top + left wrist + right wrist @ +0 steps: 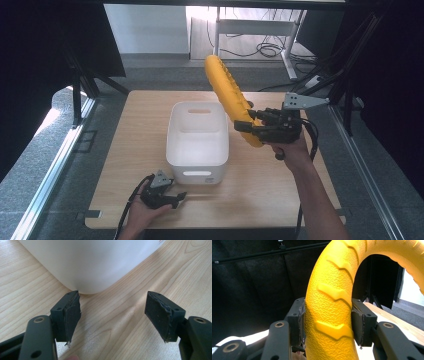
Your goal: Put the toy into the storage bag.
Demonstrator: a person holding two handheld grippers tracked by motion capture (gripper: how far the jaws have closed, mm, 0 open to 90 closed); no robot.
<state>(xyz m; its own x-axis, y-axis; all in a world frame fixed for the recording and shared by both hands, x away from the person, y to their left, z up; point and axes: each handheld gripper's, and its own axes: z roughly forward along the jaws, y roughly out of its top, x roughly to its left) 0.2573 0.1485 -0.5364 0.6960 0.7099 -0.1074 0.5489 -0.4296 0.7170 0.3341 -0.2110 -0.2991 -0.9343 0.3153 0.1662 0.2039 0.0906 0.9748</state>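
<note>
**High view: ring toy held aloft beside an open bin**

High view, the right gripper (252,126) is raised above the table (280,200), clenched on the lower rim of a yellow ring toy (227,92), which stands on edge and tilts up and away from the hand. The ring hangs in the air just right of the white bin (197,150), over the bin's right wall rather than inside it; nothing lies in the bin. Gripping the ring low on its rim probably leaves the bulk of it free to be swung over the opening and lowered in.

Right gripper view, both pads press the ribbed, pebbled surface of the ring from opposite sides, so the rim sits squarely between the jaws. The raised chevron ribs likely help the pads keep their hold.

Left gripper view, the left gripper (112,315) has its jaws spread wide with nothing between them, resting low over the wood and facing a rounded corner of the bin, near it but not touching. In the high view this gripper sits at the bin's near left corner, a position from which it could steady the bin if the ring knocks it.
</note>
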